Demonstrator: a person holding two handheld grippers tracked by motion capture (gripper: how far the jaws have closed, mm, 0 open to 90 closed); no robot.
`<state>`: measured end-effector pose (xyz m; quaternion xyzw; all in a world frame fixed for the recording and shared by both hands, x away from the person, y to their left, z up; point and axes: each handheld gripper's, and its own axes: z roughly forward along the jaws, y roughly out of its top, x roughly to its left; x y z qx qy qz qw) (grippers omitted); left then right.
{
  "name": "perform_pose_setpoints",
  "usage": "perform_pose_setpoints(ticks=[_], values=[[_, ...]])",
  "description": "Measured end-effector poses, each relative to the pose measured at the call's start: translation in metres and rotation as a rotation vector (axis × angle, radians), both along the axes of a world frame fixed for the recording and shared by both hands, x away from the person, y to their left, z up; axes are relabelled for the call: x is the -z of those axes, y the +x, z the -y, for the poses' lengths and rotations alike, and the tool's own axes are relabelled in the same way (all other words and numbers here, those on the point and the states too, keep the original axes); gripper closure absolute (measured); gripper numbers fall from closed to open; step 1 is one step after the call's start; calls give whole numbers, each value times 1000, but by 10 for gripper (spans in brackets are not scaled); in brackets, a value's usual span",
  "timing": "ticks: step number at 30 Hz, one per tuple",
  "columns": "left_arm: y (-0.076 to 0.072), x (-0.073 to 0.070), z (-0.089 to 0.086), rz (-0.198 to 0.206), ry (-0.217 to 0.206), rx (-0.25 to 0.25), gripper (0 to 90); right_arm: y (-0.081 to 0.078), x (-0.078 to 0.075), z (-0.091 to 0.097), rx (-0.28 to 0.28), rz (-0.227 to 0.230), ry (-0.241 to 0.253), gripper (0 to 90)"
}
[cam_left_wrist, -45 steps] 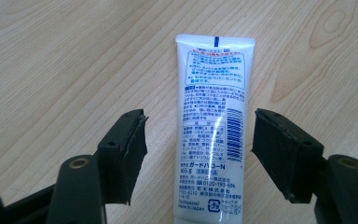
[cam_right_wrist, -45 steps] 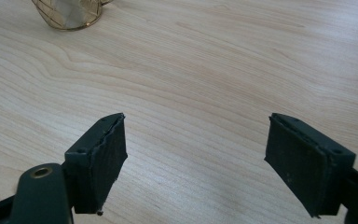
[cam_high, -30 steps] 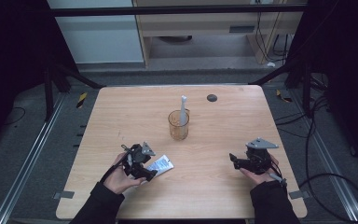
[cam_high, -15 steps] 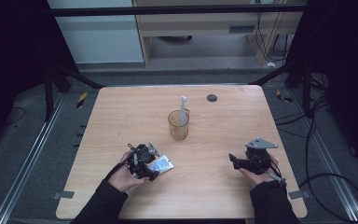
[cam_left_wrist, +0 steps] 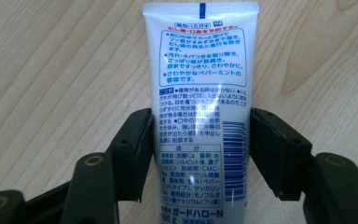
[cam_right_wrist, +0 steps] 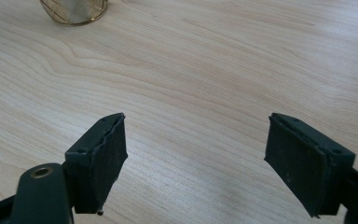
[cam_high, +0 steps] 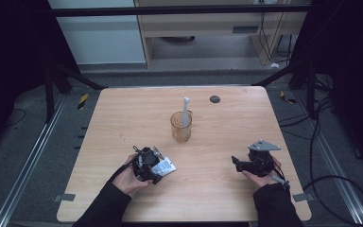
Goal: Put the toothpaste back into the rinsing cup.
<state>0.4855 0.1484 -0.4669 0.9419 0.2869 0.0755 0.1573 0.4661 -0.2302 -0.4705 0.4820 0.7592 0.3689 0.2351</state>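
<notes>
- High view showed the left tool (cam_high: pixel 152 164) near the desk's (cam_high: pixel 227 198) near-left part, held in the person's left hand (cam_high: pixel 131 176), with a white tube (cam_high: pixel 164 167) lying on the wood at its tip.
- Left gripper view showed the tube (cam_left_wrist: pixel 200 107) lying flat on the wood between the two black jaws, its crimped end pointing away and blue and red print facing up.
- The left jaw sat right against the tube's edge; the right jaw stood just beside the other edge with a thin gap, so the left tool was not yet clamped on the tube, though its jaws had just been closing around it.
- The right tool (cam_high: pixel 246 163) rested low over the near-right part of the desk in the right hand (cam_high: pixel 264 172), a grey three-cornered plate on top.
- Right gripper view showed that tool (cam_right_wrist: pixel 193 161) released, jaws spread wide over bare wood with nothing between them.
- An amber cup (cam_high: pixel 181 126) stood near the desk's middle, well apart from both tools, with a white toothbrush (cam_high: pixel 185 112) standing upright in it.
- The cup's base (cam_right_wrist: pixel 73 10) showed at the far-left edge of the right gripper view.
- A small dark round thing (cam_high: pixel 214 99) lay near the far edge, right of the cup; what it was could not be told.
</notes>
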Motion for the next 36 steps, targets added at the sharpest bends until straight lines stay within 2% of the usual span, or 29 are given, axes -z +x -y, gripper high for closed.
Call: perform_pose_setpoints(ticks=[8, 11, 16, 22, 27, 31, 36], values=[[2, 2, 1, -11, 3, -3, 416, 1, 1, 0, 2, 3, -5, 206], [4, 3, 0, -27, -12, -11, 424, 1, 0, 0, 0, 3, -5, 206], [3, 1, -2, -27, -21, -22, 481, 1, 0, 1, 2, -1, 0, 207], [2, -3, -7, -34, -62, -55, 593, 1, 1, 1, 2, 1, -7, 207], [1, -5, -10, -59, -104, -80, 647, 0, 1, 2, 7, -2, -8, 210], [-3, -12, -12, -26, -128, -84, 669, 0, 1, 3, 9, 3, -6, 211], [-9, -33, -21, 48, -195, -104, 683, 0, 1, 3, 6, -1, -10, 211]])
